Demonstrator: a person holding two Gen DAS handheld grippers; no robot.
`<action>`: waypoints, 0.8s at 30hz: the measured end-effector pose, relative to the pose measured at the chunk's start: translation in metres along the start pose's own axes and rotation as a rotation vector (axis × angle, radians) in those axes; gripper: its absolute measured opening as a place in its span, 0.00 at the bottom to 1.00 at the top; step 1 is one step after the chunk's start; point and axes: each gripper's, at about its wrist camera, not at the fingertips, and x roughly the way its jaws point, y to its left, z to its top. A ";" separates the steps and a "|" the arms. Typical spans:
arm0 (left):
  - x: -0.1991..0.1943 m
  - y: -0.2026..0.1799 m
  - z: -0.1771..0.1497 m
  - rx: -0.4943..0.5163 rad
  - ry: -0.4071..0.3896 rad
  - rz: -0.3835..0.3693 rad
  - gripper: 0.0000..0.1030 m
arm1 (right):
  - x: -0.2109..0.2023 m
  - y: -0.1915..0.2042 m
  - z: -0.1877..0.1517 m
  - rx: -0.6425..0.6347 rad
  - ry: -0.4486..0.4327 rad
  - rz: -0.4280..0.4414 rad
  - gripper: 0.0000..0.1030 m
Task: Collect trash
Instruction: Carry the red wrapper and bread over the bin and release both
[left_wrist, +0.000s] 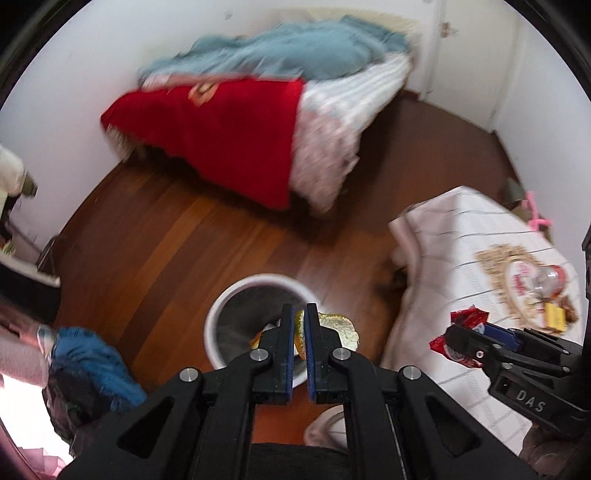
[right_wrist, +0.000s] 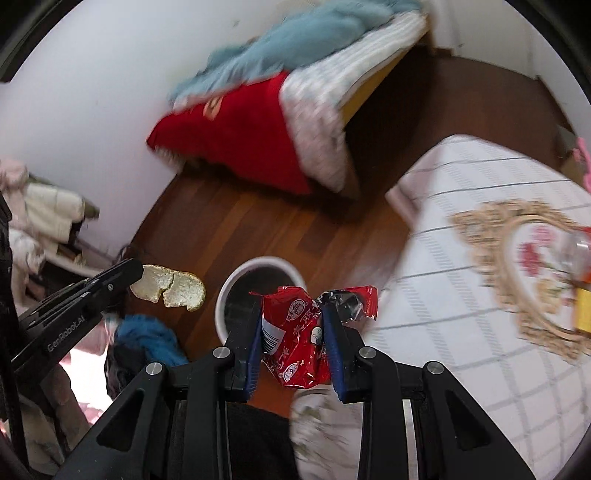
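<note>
Left wrist view: the left gripper (left_wrist: 299, 314) is clamped on a peel (left_wrist: 338, 328), held over the white bin (left_wrist: 221, 314) on the wood floor (left_wrist: 166, 229). Right wrist view: the right gripper (right_wrist: 291, 314) pinches a red wrapper (right_wrist: 295, 332) just beside the bin's rim.

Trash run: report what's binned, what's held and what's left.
Binned: the white bin interior is too dark to tell. In hand: the left tool is shut on a piece of citrus peel, the right tool on a red snack wrapper; neither is released yet. Left: a plastic bottle and small yellow packet lie on the checked tablecloth.
</note>
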 end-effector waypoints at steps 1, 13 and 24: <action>0.009 0.009 -0.002 -0.010 0.016 0.006 0.03 | 0.019 0.010 0.002 -0.011 0.028 0.002 0.31; 0.155 0.090 -0.028 -0.097 0.310 0.027 0.03 | 0.245 0.069 -0.002 -0.056 0.385 -0.047 0.31; 0.211 0.113 -0.029 -0.191 0.462 -0.076 0.05 | 0.345 0.057 0.000 -0.072 0.563 -0.124 0.31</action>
